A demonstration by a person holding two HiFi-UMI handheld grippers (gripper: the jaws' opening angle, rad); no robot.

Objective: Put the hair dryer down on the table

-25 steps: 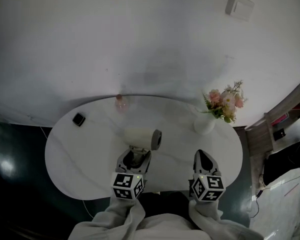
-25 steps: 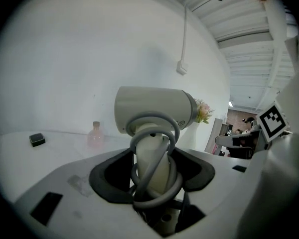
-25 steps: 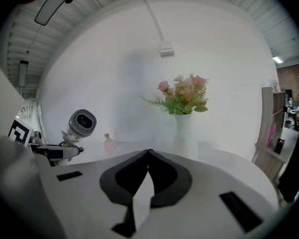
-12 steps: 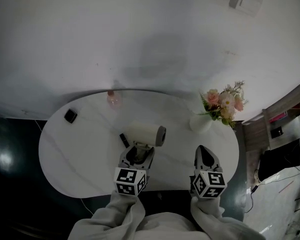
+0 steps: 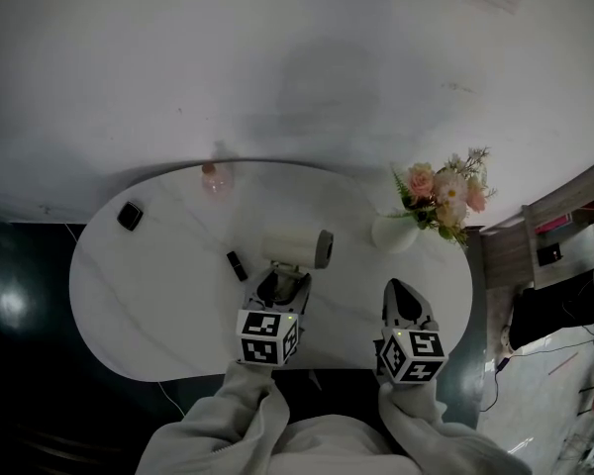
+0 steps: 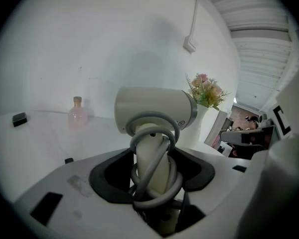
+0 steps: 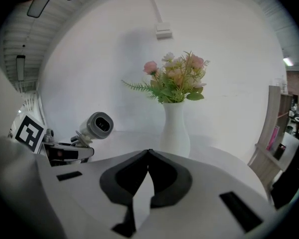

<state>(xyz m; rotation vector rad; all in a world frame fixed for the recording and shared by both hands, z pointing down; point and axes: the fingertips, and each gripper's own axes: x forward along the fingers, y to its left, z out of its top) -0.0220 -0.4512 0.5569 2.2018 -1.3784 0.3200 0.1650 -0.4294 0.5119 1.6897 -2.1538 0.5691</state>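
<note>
Jaws of the left gripper (image 6: 152, 180) are seen clamped on the handle of the hair dryer (image 6: 154, 111), with the grey cord (image 6: 154, 133) looped round that handle and caught in the grip. Jaws of the right gripper (image 7: 148, 152) are closed together, nothing between them.

The hair dryer is held out ahead of the left jaws, over the near middle of the counter (image 5: 158, 295). Its handle runs along the jaw axis; the barrel lies crosswise to it, left to right, with the collared end toward the right gripper. From the right gripper view the barrel looks raised off the counter, though contact cannot be settled from the head view. Only the left gripper is on the dryer; the right one hangs just beside it, apart. A straight lowering onto the bare counter below is judged enough, with the vase of flowers (image 7: 174, 128) well to the right and a small dark item (image 5: 237, 264) just left of the dryer.

Writing: a small round mark is seen on the barrel collar, too small to be read. No brand is legible.
</note>
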